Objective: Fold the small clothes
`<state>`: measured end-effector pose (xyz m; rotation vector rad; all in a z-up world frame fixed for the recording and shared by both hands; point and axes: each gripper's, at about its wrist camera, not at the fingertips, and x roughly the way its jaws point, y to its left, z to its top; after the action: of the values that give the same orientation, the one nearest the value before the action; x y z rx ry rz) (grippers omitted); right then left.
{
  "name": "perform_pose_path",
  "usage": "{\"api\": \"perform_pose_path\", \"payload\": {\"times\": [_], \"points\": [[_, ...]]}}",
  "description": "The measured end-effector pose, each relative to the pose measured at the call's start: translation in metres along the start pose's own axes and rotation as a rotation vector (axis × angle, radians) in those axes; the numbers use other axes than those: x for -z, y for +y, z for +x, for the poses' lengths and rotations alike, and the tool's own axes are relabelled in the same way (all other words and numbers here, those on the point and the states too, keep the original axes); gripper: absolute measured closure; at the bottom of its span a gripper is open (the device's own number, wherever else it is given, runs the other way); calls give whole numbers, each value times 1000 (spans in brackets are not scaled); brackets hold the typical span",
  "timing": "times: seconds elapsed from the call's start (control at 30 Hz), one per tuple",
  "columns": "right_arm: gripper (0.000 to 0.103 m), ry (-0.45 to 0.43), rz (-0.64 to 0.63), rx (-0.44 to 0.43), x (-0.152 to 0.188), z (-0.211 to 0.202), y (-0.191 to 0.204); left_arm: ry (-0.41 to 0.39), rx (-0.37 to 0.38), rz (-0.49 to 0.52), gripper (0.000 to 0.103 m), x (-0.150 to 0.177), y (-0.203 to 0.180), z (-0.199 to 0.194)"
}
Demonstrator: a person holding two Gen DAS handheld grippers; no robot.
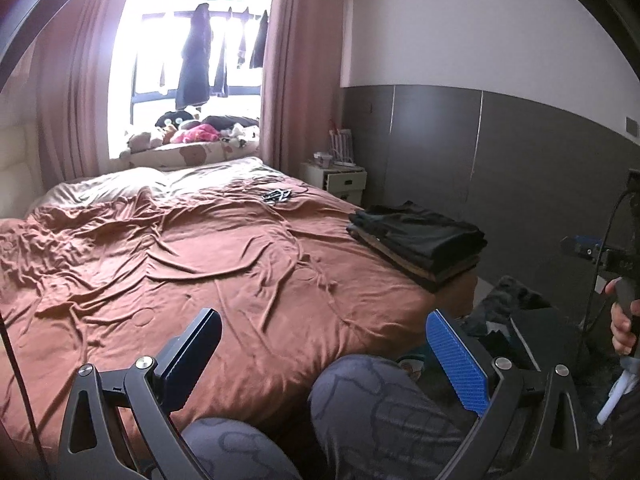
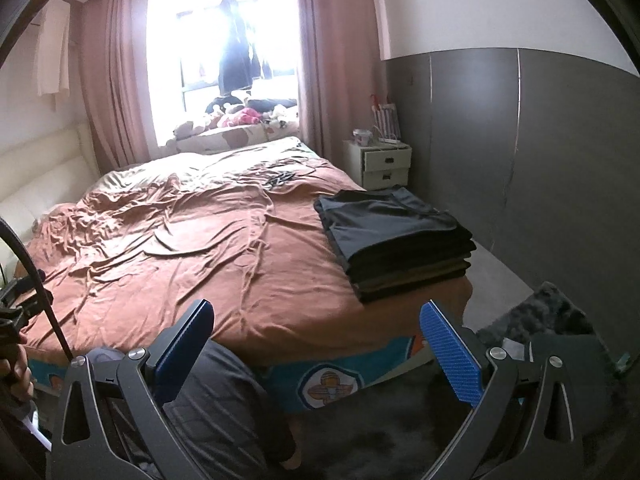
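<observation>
- Left claw (image 1: 322, 364) hangs wide open over the person's knees (image 1: 384, 400), holding nothing.
- Right claw (image 2: 316, 354) is spread just as wide at the foot of the bed (image 2: 224, 248), also empty, likely between garments.
- The stack of folded dark clothes (image 2: 394, 240) sits at the bed's near right corner, edges squared, probably kept aside so the rust-coloured cover stays free for folding.
- No unfolded garment lies on the cover; a dark heap on the floor (image 1: 516, 312) may hold the next one, though I cannot tell.
</observation>
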<state>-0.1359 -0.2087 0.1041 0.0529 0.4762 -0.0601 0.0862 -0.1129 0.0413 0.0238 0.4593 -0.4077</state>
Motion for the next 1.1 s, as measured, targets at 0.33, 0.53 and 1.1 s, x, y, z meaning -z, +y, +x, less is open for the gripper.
{"api": "perform_pose_path", "payload": {"times": [0.33, 0.53, 1.1], "points": [[0, -3, -21, 27, 24, -5, 22, -44, -52, -16, 0, 15, 15, -36], [0, -13, -6, 16, 35, -5, 33, -40, -77, -36, 0, 26, 19, -46], [0, 3, 69, 38, 54, 15, 51, -34, -66, -35, 0, 40, 9, -46]]}}
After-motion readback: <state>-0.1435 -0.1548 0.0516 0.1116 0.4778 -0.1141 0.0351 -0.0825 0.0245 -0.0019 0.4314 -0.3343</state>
